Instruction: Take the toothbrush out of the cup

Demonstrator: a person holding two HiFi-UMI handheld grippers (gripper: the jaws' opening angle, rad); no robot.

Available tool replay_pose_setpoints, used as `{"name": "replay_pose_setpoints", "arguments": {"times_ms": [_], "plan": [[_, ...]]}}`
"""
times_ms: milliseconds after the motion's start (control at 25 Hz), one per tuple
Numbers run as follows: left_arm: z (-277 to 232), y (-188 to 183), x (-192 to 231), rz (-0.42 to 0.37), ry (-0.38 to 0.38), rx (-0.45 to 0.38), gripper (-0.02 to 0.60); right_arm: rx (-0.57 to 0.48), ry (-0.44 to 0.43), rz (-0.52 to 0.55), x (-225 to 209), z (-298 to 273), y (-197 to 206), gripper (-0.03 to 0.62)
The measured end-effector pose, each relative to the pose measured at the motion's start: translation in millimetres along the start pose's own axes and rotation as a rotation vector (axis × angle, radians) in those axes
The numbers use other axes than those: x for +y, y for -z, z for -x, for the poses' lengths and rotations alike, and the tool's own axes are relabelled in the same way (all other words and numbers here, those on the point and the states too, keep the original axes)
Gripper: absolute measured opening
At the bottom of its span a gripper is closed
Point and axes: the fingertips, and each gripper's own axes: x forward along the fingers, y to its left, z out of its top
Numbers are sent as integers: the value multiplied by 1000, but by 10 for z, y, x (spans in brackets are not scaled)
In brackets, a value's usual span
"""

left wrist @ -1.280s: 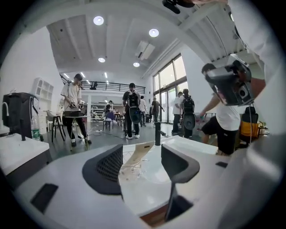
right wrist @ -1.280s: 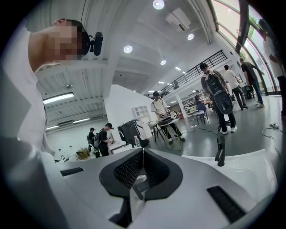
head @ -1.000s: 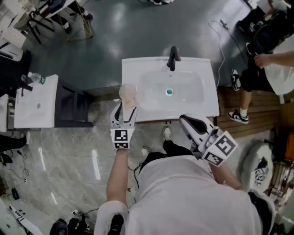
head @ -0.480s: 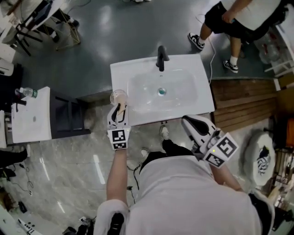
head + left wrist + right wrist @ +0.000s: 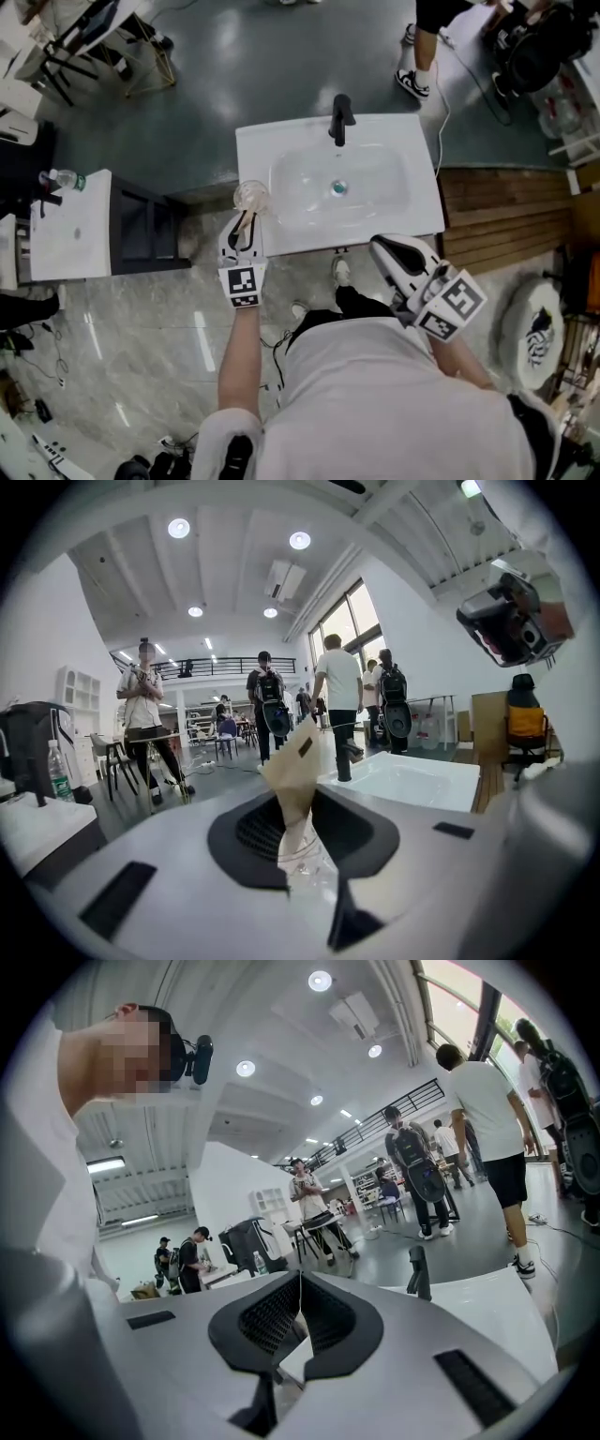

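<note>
A clear plastic cup (image 5: 250, 196) stands at the front left corner of the white sink (image 5: 424, 192). A toothbrush in a beige paper wrapper (image 5: 298, 766) sticks up out of the cup (image 5: 307, 860). My left gripper (image 5: 243, 223) reaches level to the cup from the front. Its jaws are closing, with the cup between them and the pads against its sides (image 5: 306, 829). My right gripper (image 5: 382, 247) hangs in front of the sink's right half, apart from the cup. Its pads meet with nothing between them (image 5: 299, 1312).
A black faucet (image 5: 340, 117) stands at the sink's back edge. A low white table (image 5: 70, 230) with a water bottle (image 5: 58, 178) is at the left. A wooden platform (image 5: 497, 216) lies to the right. A person (image 5: 429, 42) stands behind the sink.
The left jaws have narrowed round the cup. The right gripper has kept its place. A bystander has walked across behind the sink.
</note>
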Motion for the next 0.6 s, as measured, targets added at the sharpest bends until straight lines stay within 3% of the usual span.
{"name": "replay_pose_setpoints", "arguments": {"times_ms": [600], "plan": [[302,-531,40,23,-54,-110,74,10,-95,12,87,-126,-30,34]]}}
